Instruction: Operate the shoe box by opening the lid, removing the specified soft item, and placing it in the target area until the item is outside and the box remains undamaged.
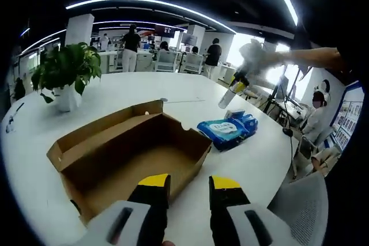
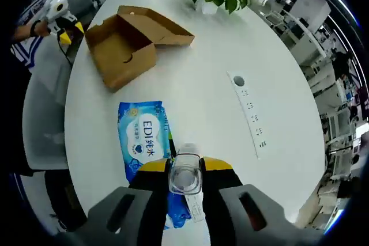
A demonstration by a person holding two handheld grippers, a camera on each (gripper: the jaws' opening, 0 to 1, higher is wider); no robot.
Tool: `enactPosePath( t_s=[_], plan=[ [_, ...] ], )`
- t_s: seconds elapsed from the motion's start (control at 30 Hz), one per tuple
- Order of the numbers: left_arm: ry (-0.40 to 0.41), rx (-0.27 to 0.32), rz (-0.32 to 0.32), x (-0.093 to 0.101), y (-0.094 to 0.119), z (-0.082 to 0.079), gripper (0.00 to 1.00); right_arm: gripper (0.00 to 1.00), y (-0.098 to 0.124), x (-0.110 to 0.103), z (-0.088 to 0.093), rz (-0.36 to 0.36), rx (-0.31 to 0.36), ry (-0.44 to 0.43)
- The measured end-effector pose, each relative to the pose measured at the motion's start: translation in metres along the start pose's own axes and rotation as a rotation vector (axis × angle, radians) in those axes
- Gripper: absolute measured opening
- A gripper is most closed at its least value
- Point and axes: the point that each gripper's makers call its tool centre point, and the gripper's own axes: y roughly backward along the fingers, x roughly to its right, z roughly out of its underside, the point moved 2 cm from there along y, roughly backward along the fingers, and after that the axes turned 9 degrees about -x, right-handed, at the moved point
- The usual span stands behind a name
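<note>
The brown cardboard shoe box (image 1: 130, 154) lies open on the white round table (image 1: 173, 93), its lid folded back and its inside bare. My left gripper (image 1: 189, 187) hovers at the box's near edge, open, with nothing between its yellow-tipped jaws. A blue pack of wet wipes (image 1: 226, 131) lies just right of the box. My right gripper (image 1: 237, 87) is raised above the table, blurred, shut on a small clear bottle (image 1: 228, 97). The right gripper view looks down on the table: my right gripper (image 2: 184, 165) clamps the clear bottle (image 2: 185, 178) over the wipes pack (image 2: 144, 136), far from the box (image 2: 130, 41) and the left gripper (image 2: 64, 27).
A potted plant (image 1: 66, 70) stands at the table's far side, beyond the box. A white power strip (image 2: 248, 108) lies along the middle of the table. A grey chair back (image 1: 305, 205) sits at the table's edge. Several people stand or sit in the office behind.
</note>
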Motion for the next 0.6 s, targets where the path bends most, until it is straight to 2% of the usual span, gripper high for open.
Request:
enactPosePath(
  t_s=[0.2,0.6],
  plan=[
    [0.002,0.000,-0.007,-0.003,0.001,0.000,0.27,0.18,-0.010,-0.002,0.002,-0.002,-0.062,0.091],
    [0.014,-0.012,-0.014,-0.006,0.003,0.006,0.27,0.18,-0.031,-0.006,0.008,-0.023,-0.131,0.148]
  ],
)
